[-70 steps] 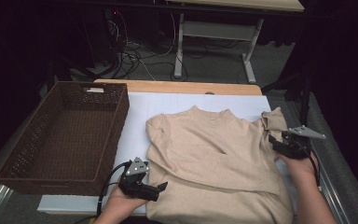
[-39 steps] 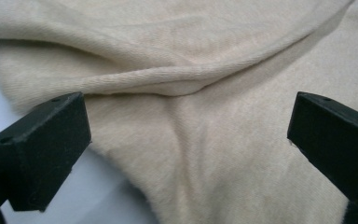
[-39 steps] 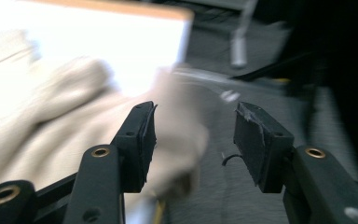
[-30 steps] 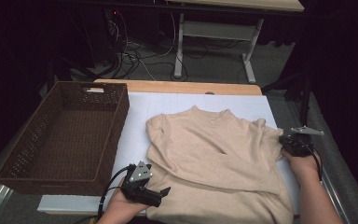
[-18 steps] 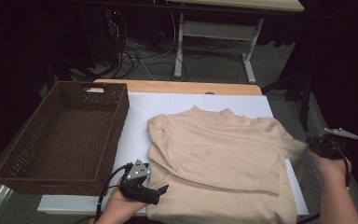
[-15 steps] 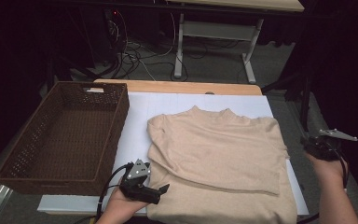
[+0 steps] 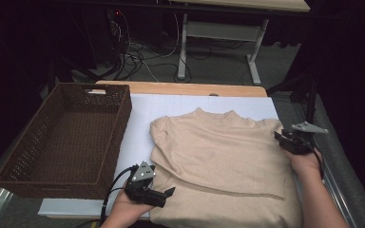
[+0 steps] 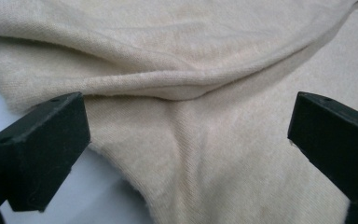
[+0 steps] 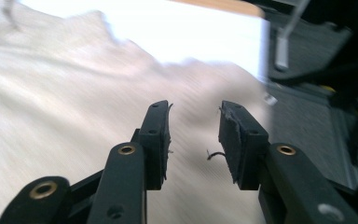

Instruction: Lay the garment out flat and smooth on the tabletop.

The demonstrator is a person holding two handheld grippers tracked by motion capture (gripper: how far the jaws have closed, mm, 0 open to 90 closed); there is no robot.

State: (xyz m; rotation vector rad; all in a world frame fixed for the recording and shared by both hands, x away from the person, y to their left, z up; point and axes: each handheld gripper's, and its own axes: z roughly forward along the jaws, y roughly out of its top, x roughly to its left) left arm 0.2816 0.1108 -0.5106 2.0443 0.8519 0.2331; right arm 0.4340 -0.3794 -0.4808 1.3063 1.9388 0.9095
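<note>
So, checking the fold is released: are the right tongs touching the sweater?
Apart. The right gripper view shows the right tongs open with nothing between them, sweater beyond.

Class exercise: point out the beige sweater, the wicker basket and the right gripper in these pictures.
beige sweater (image 7: 218, 152): high view, middle of the folded body.
wicker basket (image 7: 123, 114): high view, its right wall.
right gripper (image 9: 193, 140): right gripper view, the open gap between its two black jaws.

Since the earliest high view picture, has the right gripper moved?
Yes. The right gripper swung out past the table's right edge, then came back to the sweater's right shoulder. Its fingers, just opening, hold nothing.
</note>
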